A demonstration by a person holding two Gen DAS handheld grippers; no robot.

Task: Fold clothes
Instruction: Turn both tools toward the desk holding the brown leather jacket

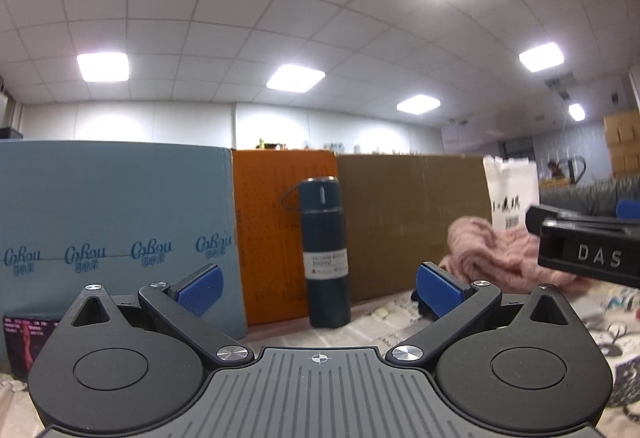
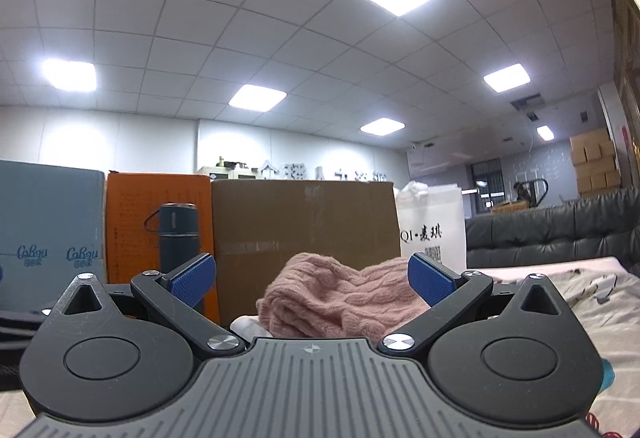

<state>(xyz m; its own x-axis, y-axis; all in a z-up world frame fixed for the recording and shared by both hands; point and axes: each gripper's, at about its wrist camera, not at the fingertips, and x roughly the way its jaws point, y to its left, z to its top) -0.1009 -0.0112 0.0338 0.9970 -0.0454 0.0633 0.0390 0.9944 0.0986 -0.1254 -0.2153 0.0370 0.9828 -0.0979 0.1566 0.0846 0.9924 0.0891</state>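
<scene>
A pink knitted sweater [image 2: 340, 298] lies crumpled on the patterned sheet [image 2: 592, 298], right in front of my right gripper [image 2: 312, 282]. That gripper is open and empty, its blue pads [image 2: 192, 280] spread to either side of the sweater. In the left wrist view the sweater [image 1: 492, 258] lies to the right, partly behind the right gripper's black body [image 1: 588, 250]. My left gripper [image 1: 318, 288] is open and empty, pointing at a dark flask [image 1: 324, 254].
A grey-blue box [image 1: 116, 230], an orange box [image 1: 276, 230] and a brown cardboard box [image 2: 304, 226] stand in a row at the back. A white paper bag [image 2: 432, 234] stands right of them. A dark sofa [image 2: 560, 234] is at far right.
</scene>
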